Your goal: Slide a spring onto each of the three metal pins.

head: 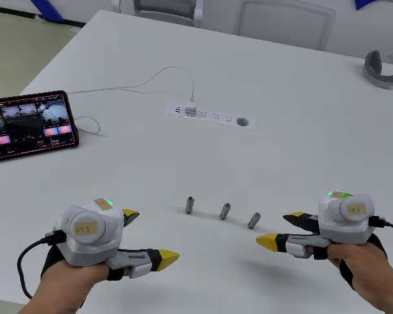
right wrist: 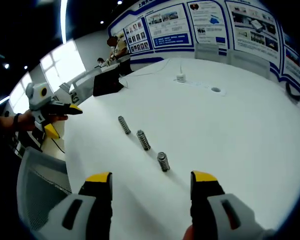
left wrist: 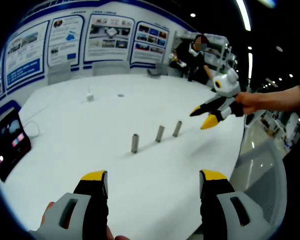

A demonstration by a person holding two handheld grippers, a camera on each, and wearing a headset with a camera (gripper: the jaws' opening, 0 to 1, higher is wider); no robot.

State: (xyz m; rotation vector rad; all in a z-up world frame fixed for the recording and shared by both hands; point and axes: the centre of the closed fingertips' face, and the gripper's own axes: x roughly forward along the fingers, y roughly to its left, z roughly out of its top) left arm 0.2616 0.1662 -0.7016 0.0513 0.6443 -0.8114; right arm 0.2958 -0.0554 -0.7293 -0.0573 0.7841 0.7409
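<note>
White tabletop (head: pixel 295 150) spreads across the head view. On its near part three pins stand in a short row: the left pin (head: pixel 190 205), the middle pin (head: pixel 225 210) and the right pin (head: pixel 254 220), each looking coiled, as if wearing a spring. The left gripper (head: pixel 149 237) is held near-left of the row and the right gripper (head: pixel 280 228) near-right of it, both with yellow tips spread wide, pinching nothing and apart from the pins. A tablet (head: pixel 26 124) lies at the left, and a power strip (head: pixel 209 114) lies farther back.

In the left gripper view, the left gripper's (left wrist: pixel 154 176) jaws gape over bare table. The left pin (left wrist: pixel 135 143) is closest, with the middle pin (left wrist: pixel 160 133) and right pin (left wrist: pixel 177 128) beyond it. The right gripper (left wrist: pixel 202 119) hangs just past the row.

In the right gripper view, the right gripper's (right wrist: pixel 151 177) jaws stand parted. The right pin (right wrist: pixel 163 161) is just ahead of them, and the coils are plain on all three pins. The left gripper (right wrist: pixel 65 121) is beyond the row.
</note>
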